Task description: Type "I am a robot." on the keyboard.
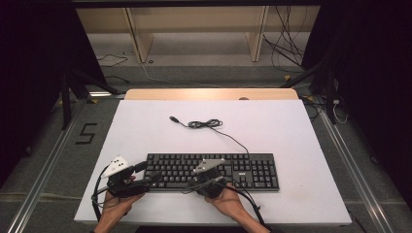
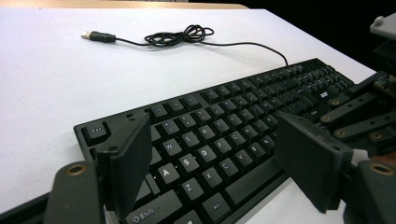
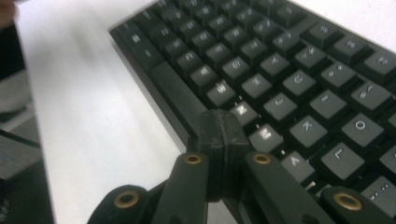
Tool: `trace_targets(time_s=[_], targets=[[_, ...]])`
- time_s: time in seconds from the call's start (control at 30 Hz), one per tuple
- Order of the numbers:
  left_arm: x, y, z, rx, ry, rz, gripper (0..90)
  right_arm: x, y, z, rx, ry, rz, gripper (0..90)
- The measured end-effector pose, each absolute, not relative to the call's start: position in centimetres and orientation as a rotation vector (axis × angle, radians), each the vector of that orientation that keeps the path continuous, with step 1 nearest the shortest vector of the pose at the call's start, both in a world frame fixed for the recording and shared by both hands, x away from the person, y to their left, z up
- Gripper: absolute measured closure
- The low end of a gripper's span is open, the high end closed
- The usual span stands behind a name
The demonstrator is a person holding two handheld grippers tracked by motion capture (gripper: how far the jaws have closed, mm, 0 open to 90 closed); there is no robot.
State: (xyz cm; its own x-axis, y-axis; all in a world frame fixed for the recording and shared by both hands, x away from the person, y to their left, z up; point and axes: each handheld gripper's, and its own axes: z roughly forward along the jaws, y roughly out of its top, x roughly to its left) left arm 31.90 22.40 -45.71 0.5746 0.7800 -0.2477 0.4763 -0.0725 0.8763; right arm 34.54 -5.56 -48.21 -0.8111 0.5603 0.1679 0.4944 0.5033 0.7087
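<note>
High view shows us with both tongs at the near edge of the keyboard [image 1: 212, 171], which lies on the white counter [image 1: 145, 126] close to our side. Our right tongs [image 3: 219, 128] are clenched on nothing, their joined tips poised over the keys by the keyboard's space bar; we judge we are at the key-pressing step. Our left tongs [image 2: 212, 158] stand released, jaws wide apart over the keyboard's left end, gripping nothing. Behind the keyboard, its cable [image 1: 206, 124] lies in a loose tangle, with the plug [image 2: 98, 36] bare on the counter. Next we likely need a short, straight dip onto one key, without catching its neighbours. No containers stand near the keyboard.
</note>
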Motion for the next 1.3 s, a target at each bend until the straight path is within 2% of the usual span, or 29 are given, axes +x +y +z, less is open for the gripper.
trace_targets(time_s=[0.4, 0.73, 1.0, 1.13, 1.3], targets=[[31.9, 22.4, -45.8, 1.724, 1.052, 0.351, 27.1, 34.5, -5.7, -48.1, 0.941, 2.638, 1.223, 90.0], [32.0, 22.4, -45.8, 1.726, 1.062, 0.352, 27.4, 34.7, -6.7, -47.0, 0.967, 2.598, 1.344, 76.0], [32.3, 22.5, -45.9, 1.726, 1.102, 0.349, 29.9, 34.8, -7.3, -46.5, 1.001, 2.572, 1.379, 57.5], [32.5, 22.4, -45.9, 1.727, 1.121, 0.35, 33.0, 34.8, -7.7, -46.3, 1.012, 2.56, 1.387, 52.8], [32.9, 22.3, -46.2, 1.755, 1.141, 0.348, 42.1, 34.8, -8.2, -45.9, 1.024, 2.535, 1.399, 48.7]])
